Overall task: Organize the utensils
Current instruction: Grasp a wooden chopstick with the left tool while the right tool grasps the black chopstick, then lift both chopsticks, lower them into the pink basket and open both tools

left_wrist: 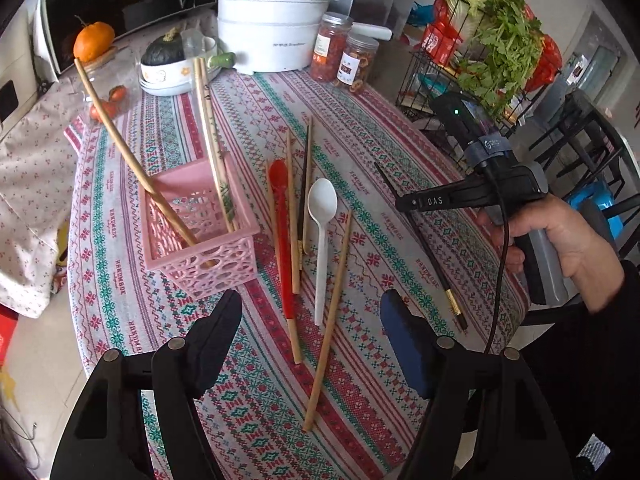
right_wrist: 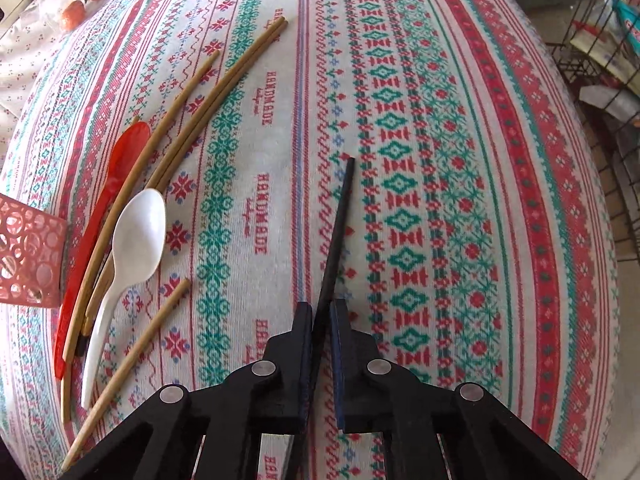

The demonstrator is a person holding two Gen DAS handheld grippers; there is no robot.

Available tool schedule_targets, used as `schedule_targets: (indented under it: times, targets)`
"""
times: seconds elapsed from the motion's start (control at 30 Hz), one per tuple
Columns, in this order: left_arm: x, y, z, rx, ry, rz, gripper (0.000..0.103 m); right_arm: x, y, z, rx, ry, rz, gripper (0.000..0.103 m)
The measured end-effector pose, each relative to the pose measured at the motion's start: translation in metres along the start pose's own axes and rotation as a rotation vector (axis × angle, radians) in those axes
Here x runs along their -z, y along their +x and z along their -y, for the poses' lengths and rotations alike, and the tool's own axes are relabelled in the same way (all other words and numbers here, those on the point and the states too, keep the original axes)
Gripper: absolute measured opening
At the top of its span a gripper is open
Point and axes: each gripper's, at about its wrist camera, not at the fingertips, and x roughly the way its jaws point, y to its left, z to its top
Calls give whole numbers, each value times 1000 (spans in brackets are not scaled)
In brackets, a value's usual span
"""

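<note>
Right tool [right_wrist: 320,312] is clamped on a black chopstick [right_wrist: 338,220] lying right of the pink basket [left_wrist: 200,232]. Left tool [left_wrist: 308,320] gapes wide, empty, near the basket on the bench [left_wrist: 400,152].

My left wrist camera looked steeply down and forward over the patterned tablecloth [left_wrist: 360,152], from fairly high, taking in the pink basket [left_wrist: 200,224] at centre left and my right hand [left_wrist: 560,248] at right. My right wrist camera sat much nearer the cloth [right_wrist: 440,120], facing steeply down. Both views shared the white spoon [left_wrist: 322,216] [right_wrist: 136,236] and red spoon [left_wrist: 280,208] [right_wrist: 116,176].
</note>
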Motion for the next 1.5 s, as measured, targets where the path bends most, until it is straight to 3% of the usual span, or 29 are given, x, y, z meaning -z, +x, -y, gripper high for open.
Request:
schedule_targets:
  times: [0.2, 0.3, 0.4, 0.77, 0.87, 1.0, 1.13, 1.27, 1.37, 1.5]
  targets:
    - [4, 37, 34, 12, 62, -76, 31, 23, -33, 24, -54, 13, 48, 5]
    - [1, 61, 49, -11, 109, -115, 19, 34, -42, 32, -62, 11, 40, 5]
    - [-9, 88, 61, -48, 152, -157, 13, 34, -38, 39, -57, 15, 3, 6]
    - [-60, 156, 64, -204, 162, -270, 11, 22, -30, 39, -82, 16, -45, 8]
    - [-70, 167, 58, -187, 140, -308, 10, 22, -28, 41, -88, 21, -55, 10]
    - [-76, 171, 57, -179, 129, -340, 11, 17, -23, 48, -81, 48, -49, 26]
    - [-80, 173, 54, -165, 101, -360, 11, 10, -15, 54, -96, 82, -57, 29]
    - [-80, 173, 51, -174, 66, -330, 7, 2, -4, 47, -79, 60, -55, 29]
    - [-75, 165, 51, -197, 63, -285, 5, 0, -3, 40, -37, 47, -40, 9]
    - [-68, 141, 50, -187, 55, -200, 5, 2, -7, 38, -51, 64, -24, 6]
